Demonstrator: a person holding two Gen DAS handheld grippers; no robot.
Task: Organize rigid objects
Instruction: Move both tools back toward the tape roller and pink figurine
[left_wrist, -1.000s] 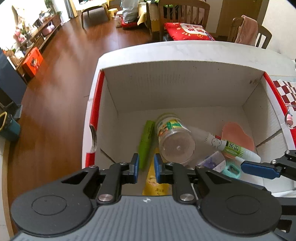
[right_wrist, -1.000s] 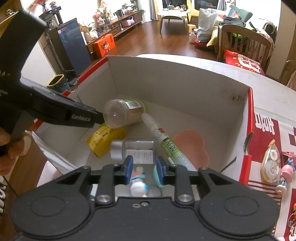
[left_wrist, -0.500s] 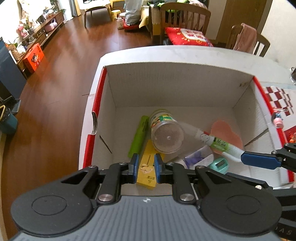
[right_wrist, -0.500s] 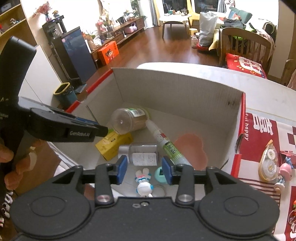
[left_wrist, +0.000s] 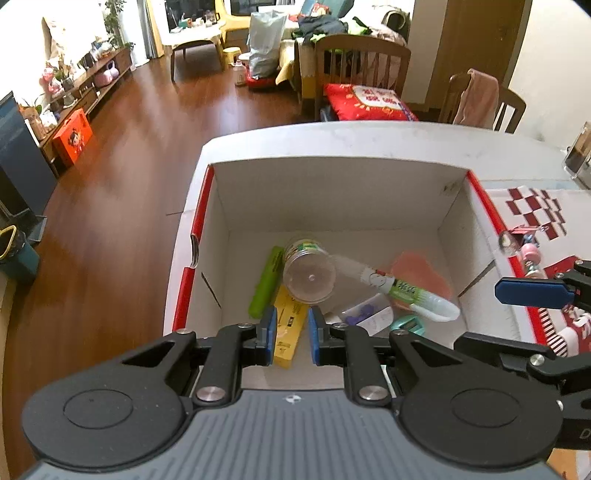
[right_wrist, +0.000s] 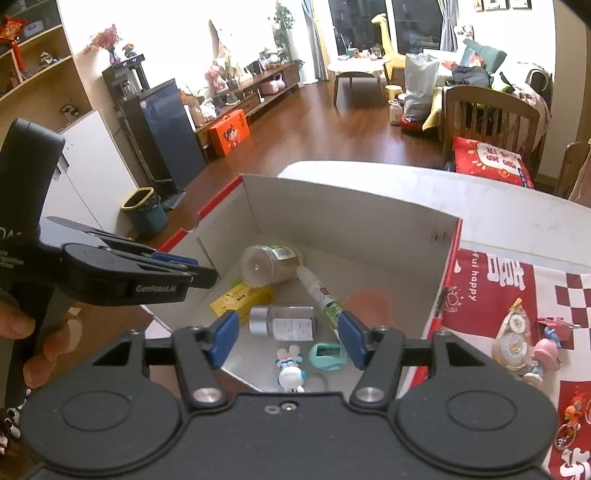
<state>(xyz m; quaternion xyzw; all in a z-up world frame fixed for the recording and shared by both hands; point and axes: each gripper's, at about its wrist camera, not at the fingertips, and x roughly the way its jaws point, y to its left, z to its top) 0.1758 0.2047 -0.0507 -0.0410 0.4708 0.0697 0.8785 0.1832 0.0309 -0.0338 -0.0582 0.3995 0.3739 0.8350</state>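
A white cardboard box (left_wrist: 332, 195) with red edges (right_wrist: 354, 214) sits on the table. In it lie a clear jar (left_wrist: 309, 274) (right_wrist: 269, 264), a white-green tube (left_wrist: 402, 291) (right_wrist: 321, 293), a yellow box (left_wrist: 288, 325) (right_wrist: 242, 298), a green stick (left_wrist: 266, 282), a small bottle (right_wrist: 284, 324), a teal sharpener (right_wrist: 328, 355) and a white rabbit figure (right_wrist: 290, 371). My left gripper (left_wrist: 290, 334) hovers above the box's near side, jaws narrowly apart and empty. My right gripper (right_wrist: 288, 338) is open and empty above the rabbit figure.
On a red checked cloth (right_wrist: 517, 288) right of the box lie a correction tape (right_wrist: 515, 334) and small pink toys (right_wrist: 543, 354) (left_wrist: 528, 254). Chairs (left_wrist: 362, 74) stand behind the table. Wooden floor lies to the left.
My right gripper opened, let the rabbit figure fall into the box and rose. Both grippers pulled up and back from the box.
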